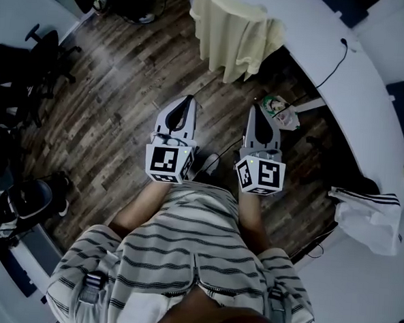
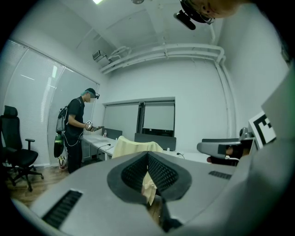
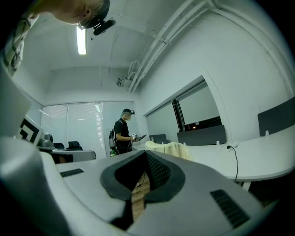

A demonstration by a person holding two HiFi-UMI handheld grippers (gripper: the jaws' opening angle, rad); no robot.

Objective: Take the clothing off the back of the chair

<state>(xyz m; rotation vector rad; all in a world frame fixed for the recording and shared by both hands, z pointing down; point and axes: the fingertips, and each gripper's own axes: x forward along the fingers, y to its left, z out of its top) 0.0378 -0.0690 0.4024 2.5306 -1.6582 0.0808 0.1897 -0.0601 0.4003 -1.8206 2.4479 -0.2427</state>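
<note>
My left gripper [image 1: 187, 102] and right gripper [image 1: 255, 111] are both pinched together, empty, well short of the desk [image 1: 361, 75]. Cloth [image 1: 236, 34] hangs draped right beside the desk. Reaching in like this, I'd probably just shove it off.

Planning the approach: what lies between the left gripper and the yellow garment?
Only bare wooden floor, seen in the head view, separates left gripper from yellow garment.
</note>
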